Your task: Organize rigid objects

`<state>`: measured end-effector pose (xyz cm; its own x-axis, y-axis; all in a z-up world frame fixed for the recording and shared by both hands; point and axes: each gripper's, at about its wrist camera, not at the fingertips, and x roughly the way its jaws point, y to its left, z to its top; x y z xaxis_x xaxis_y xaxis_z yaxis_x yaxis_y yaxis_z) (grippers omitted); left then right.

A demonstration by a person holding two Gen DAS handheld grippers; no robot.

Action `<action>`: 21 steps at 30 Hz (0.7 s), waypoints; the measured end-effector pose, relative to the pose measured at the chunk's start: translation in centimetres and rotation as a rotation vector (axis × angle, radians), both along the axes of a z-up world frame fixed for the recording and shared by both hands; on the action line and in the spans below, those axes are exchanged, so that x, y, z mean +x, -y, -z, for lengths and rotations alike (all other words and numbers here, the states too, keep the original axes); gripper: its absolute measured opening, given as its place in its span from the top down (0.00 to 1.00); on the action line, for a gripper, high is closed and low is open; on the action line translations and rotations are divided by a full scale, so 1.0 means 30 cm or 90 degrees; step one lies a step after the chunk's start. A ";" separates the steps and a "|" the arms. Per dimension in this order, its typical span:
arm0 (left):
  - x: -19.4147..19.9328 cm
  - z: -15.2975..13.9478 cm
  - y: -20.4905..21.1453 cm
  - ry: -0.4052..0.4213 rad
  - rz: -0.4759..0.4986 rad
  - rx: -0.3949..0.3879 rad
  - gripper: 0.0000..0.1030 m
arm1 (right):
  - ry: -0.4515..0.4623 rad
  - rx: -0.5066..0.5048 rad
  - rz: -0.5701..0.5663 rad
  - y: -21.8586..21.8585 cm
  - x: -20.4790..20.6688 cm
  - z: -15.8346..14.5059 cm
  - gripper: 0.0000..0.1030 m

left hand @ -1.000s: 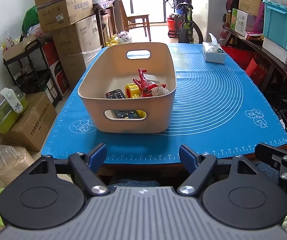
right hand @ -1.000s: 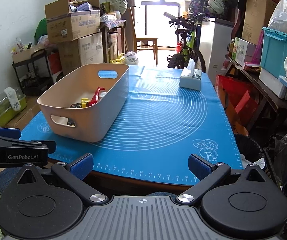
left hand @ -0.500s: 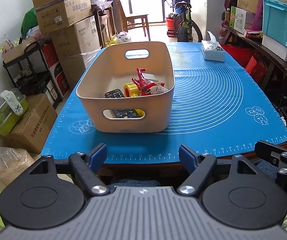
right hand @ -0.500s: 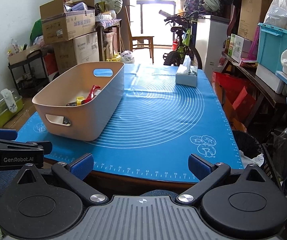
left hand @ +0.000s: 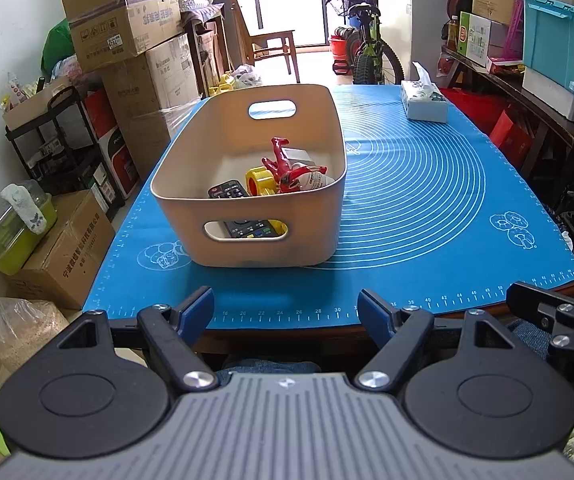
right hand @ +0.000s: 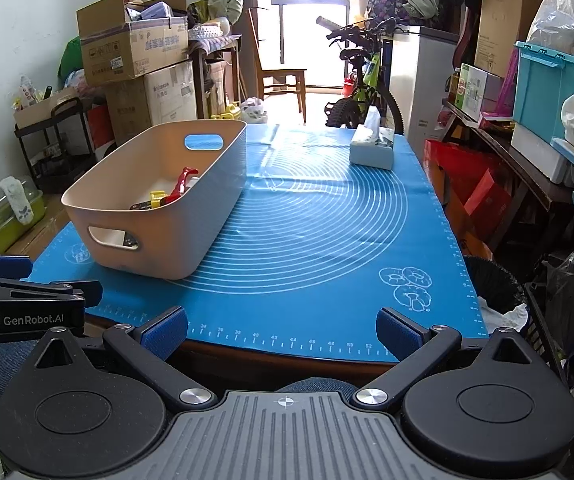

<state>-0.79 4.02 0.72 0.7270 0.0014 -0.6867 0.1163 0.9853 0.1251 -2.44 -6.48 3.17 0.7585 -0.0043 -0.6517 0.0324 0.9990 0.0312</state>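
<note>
A beige plastic bin (left hand: 319, 240) with cut-out handles stands on the blue mat (left hand: 427, 208), left of centre. Inside it lie a black remote control (left hand: 229, 191), a yellow tape roll (left hand: 261, 180), a red toy figure (left hand: 283, 164) and a white item under it. The bin also shows in the right wrist view (right hand: 207, 216), with the red toy (right hand: 183, 184) poking up. My left gripper (left hand: 285, 310) is open and empty at the table's near edge, in front of the bin. My right gripper (right hand: 281, 330) is open and empty, to the bin's right.
A tissue box (left hand: 423, 104) sits at the mat's far right, also in the right wrist view (right hand: 371, 148). Stacked cardboard boxes (left hand: 127, 36) stand left of the table, shelves with a teal crate (right hand: 551, 92) on the right, a bicycle (right hand: 363, 80) beyond.
Both grippers have drawn back slightly toward me and risen a little; the bin and mat sit a bit farther off. Both stay open. Nothing on the table moved.
</note>
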 end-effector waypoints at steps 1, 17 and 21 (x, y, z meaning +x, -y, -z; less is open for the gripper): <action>0.000 0.000 0.000 0.000 0.000 0.000 0.23 | 0.000 0.000 0.000 0.002 0.001 0.000 0.03; -0.004 0.001 0.002 0.002 0.002 0.002 0.23 | -0.003 0.001 0.001 0.007 0.002 0.002 0.03; -0.003 0.001 0.003 0.001 0.002 0.002 0.23 | -0.004 0.001 0.001 0.007 0.002 0.002 0.03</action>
<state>-0.88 3.93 0.68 0.7284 0.0020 -0.6851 0.1187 0.9845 0.1290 -2.38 -6.69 3.10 0.7548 -0.0049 -0.6560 0.0343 0.9989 0.0320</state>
